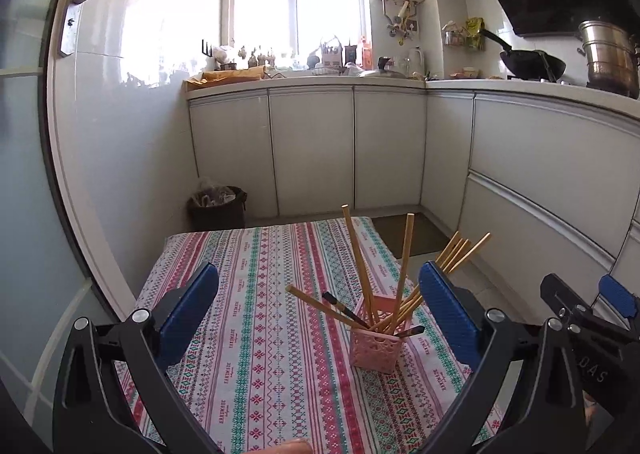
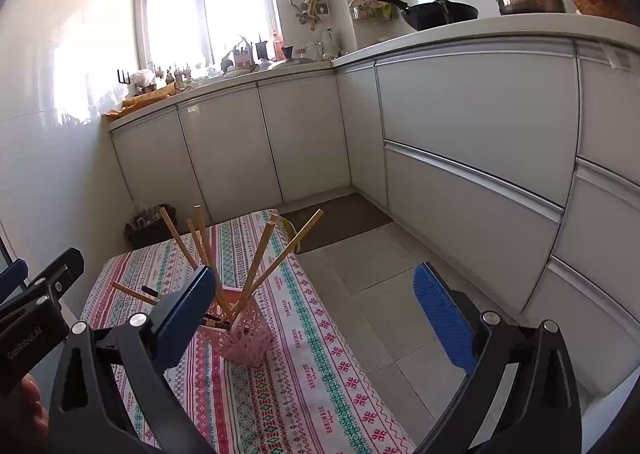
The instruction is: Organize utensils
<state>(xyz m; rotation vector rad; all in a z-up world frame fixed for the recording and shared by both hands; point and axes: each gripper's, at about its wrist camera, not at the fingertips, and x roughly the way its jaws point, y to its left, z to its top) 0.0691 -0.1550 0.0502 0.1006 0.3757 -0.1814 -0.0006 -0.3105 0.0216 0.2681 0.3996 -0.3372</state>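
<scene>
A pink basket (image 1: 376,350) stands upright on the patterned cloth (image 1: 256,334) near the right edge of the bench, with wooden chopsticks (image 1: 358,258) fanned out in it (two dark-tipped ones lean low). The left tool (image 1: 320,318) and the right tool (image 2: 316,318) both gape wide, holding nothing.

Both units same build. Left gripper (image 1: 318,318): black angular frame arms, silver round screw heads at the pivots, blue ribbed pads (image 1: 448,314) on the finger faces. Right gripper (image 2: 316,318): identical black frame, same silver screws, blue textured pads (image 2: 440,318). Black body of the left unit carries white "GenRobot.AI" lettering, seen from the right wrist view. Right unit's body shows partial white letters "DAS" from the left wrist view. No cables visible.
</scene>
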